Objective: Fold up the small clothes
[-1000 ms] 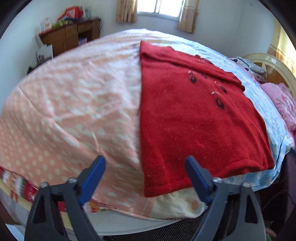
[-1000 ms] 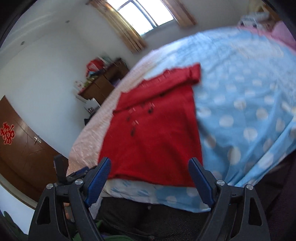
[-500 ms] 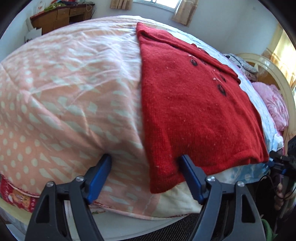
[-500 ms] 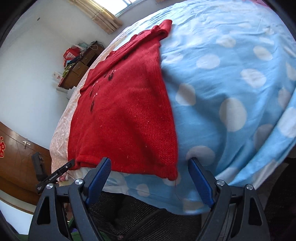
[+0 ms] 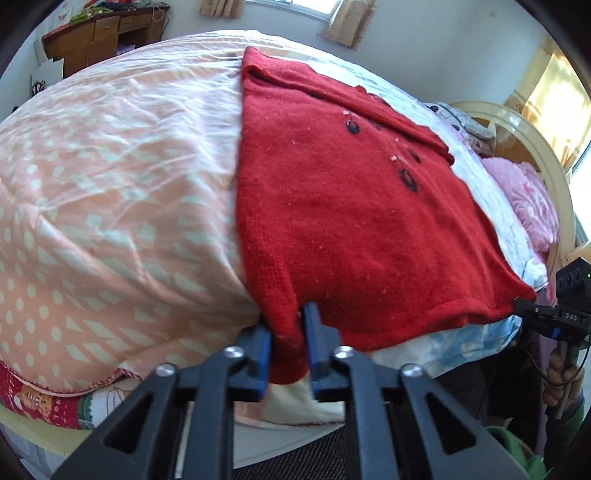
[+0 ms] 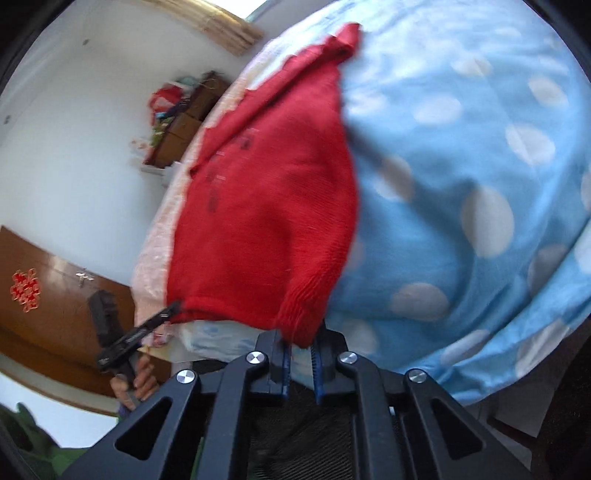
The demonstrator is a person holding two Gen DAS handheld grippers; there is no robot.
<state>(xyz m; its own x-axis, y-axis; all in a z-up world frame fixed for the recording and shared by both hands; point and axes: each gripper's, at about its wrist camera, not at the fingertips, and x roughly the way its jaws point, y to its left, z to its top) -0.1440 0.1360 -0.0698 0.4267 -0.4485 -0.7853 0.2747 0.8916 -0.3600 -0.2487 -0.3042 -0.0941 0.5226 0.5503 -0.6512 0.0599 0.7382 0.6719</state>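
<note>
A small red knit cardigan (image 5: 347,206) with dark buttons lies on the bed, its hem toward me. My left gripper (image 5: 286,328) is shut on the hem's near left corner, the red knit pinched between its blue pads. In the right wrist view the same cardigan (image 6: 266,199) bulges up, and my right gripper (image 6: 301,341) is shut on the hem's right corner, which hangs between its blue pads. Each view also shows the other gripper (image 5: 554,317) (image 6: 147,328) at the opposite corner, held by a hand.
The bed carries a pink dotted cover (image 5: 110,192) on the left and a blue dotted cover (image 6: 461,177) on the right. A pink pillow (image 5: 524,199) and curved headboard (image 5: 532,147) lie at the far right. A wooden desk (image 5: 107,33) stands by the wall; a brown door (image 6: 48,302) is at left.
Both grippers stood open over the hem corners; now both have shut on the red knit. The right corner has bunched and lifted slightly.
</note>
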